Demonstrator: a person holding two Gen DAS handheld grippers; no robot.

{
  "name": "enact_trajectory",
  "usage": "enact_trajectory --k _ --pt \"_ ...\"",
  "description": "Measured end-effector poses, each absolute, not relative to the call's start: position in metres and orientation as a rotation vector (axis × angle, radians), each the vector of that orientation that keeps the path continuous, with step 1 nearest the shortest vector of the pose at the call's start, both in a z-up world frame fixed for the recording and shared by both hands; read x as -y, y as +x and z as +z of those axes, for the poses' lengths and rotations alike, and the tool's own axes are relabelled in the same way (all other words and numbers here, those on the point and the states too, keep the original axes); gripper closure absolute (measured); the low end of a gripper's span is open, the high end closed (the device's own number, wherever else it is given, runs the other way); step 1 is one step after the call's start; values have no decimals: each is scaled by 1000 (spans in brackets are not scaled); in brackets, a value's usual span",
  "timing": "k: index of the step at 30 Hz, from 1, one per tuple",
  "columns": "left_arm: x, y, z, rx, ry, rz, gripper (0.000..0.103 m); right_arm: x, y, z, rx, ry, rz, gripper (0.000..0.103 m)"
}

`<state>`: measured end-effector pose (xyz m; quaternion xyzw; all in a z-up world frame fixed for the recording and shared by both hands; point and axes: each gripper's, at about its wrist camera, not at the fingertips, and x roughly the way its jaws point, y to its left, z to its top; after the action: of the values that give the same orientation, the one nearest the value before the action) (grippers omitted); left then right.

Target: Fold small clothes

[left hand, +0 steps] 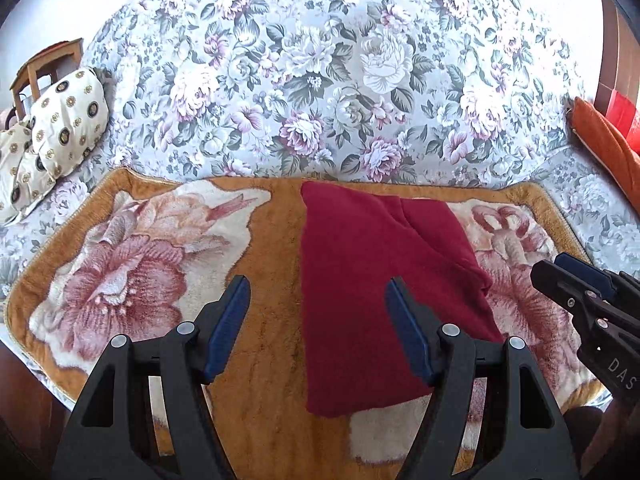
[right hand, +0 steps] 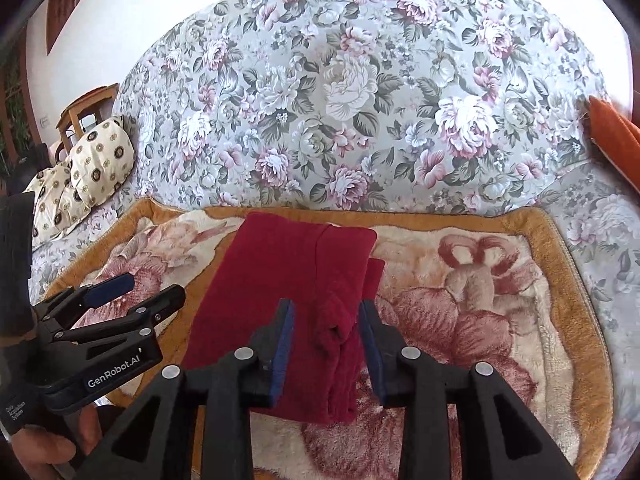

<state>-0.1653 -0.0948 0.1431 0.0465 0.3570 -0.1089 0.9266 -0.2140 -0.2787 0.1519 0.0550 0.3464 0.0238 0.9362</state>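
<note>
A dark red garment [left hand: 360, 280] lies folded into a long strip on a brown floral blanket [left hand: 260, 344]; it also shows in the right wrist view [right hand: 288, 292]. My left gripper [left hand: 318, 292] is open and empty, hovering over the garment's left edge. My right gripper [right hand: 326, 312] is open, its jaws straddling a bunched fold at the garment's right side without closing on it. The right gripper shows at the right edge of the left wrist view [left hand: 560, 272], and the left gripper at the left of the right wrist view [right hand: 148, 288].
The blanket [right hand: 500, 300] lies on a sofa seat with a grey floral backrest [left hand: 320, 72]. Cream patterned cushions [left hand: 64, 124] sit at the left, an orange cushion [left hand: 608, 140] at the right. A wooden chair [right hand: 88, 108] stands behind the left end.
</note>
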Motion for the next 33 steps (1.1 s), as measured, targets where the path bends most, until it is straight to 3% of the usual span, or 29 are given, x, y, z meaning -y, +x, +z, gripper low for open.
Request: enact_trajectory --k 9,33 --pt "87 -199 173 -646 104 -213 33 277 -238 172 -663 134 12 59" --pt "75 -205 177 -635 76 -197 33 270 -237 171 -673 147 23 58"
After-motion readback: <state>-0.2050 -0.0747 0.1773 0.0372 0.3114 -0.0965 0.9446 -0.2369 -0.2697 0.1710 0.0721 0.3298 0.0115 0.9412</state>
